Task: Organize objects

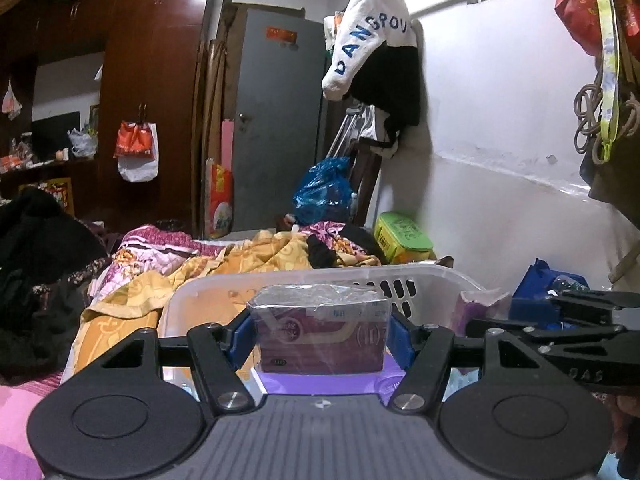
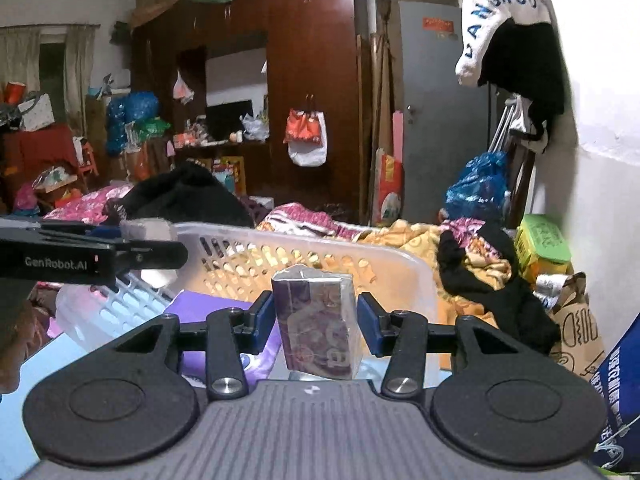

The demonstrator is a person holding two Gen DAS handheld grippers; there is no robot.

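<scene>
My left gripper (image 1: 320, 334) is shut on a purple plastic-wrapped box (image 1: 320, 332), its blue pads against both sides, held over a white slotted basket (image 1: 420, 280). A flat purple packet (image 1: 320, 386) lies under the box in the basket. My right gripper (image 2: 316, 318) has its blue pads to either side of another purple wrapped box (image 2: 318, 324); the left pad touches it and a small gap shows at the right pad. This box stands over the same basket (image 2: 280, 246). The right gripper's side shows in the left wrist view (image 1: 568, 336), the left gripper's in the right wrist view (image 2: 92, 260).
The basket sits on a bed with orange and pink floral bedding (image 1: 224, 268) and dark clothes (image 1: 36, 280). A green box (image 1: 402, 236) and a blue bag (image 1: 536, 288) lie by the white wall. A brown wardrobe (image 2: 312, 80) and grey door (image 1: 276, 120) stand behind.
</scene>
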